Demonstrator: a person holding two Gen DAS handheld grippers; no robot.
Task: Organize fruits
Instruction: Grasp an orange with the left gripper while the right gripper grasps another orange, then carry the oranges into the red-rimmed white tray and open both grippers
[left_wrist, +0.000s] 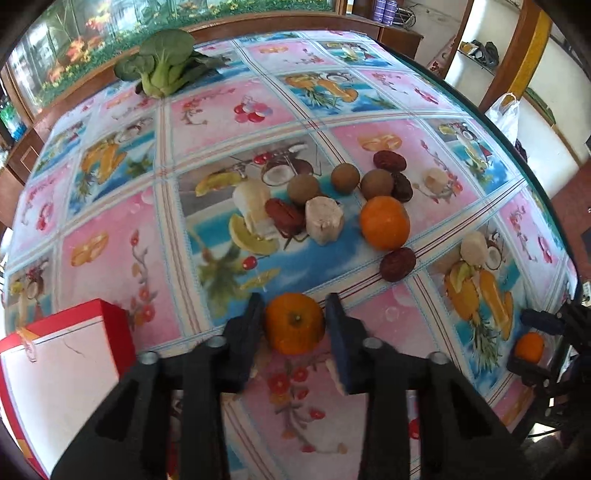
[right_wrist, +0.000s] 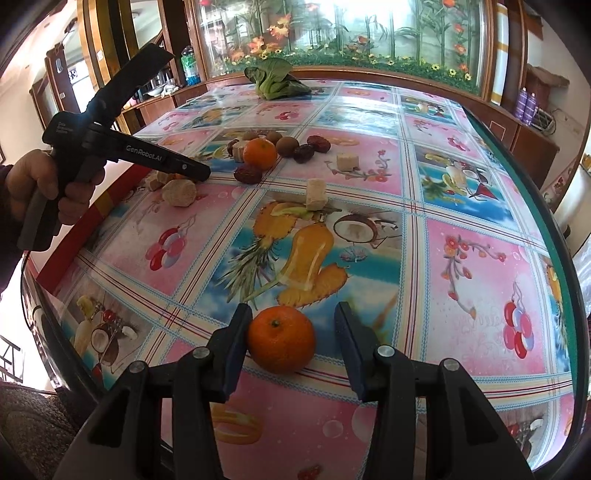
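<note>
1. My left hand-held gripper (left_wrist: 294, 320) brackets a mandarin (left_wrist: 294, 323); the left finger touches the peel, the right shows a sliver of gap, so I can't tell if it is clamped.
2. My right hand-held gripper (right_wrist: 291, 341) stands released around another mandarin (right_wrist: 281, 339) on the surface (right_wrist: 461, 280); closing off-centre could roll it forward.
3. The red box (left_wrist: 59, 373) sits left of my left hand-held gripper; a weak pinch may drop fruit short.

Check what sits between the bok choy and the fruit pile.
Nothing physical. Only bare printed tablecloth runs from the bok choy to the fruit pile. The fruit there is just print. Both wrist views show it, most clearly the left.
</note>
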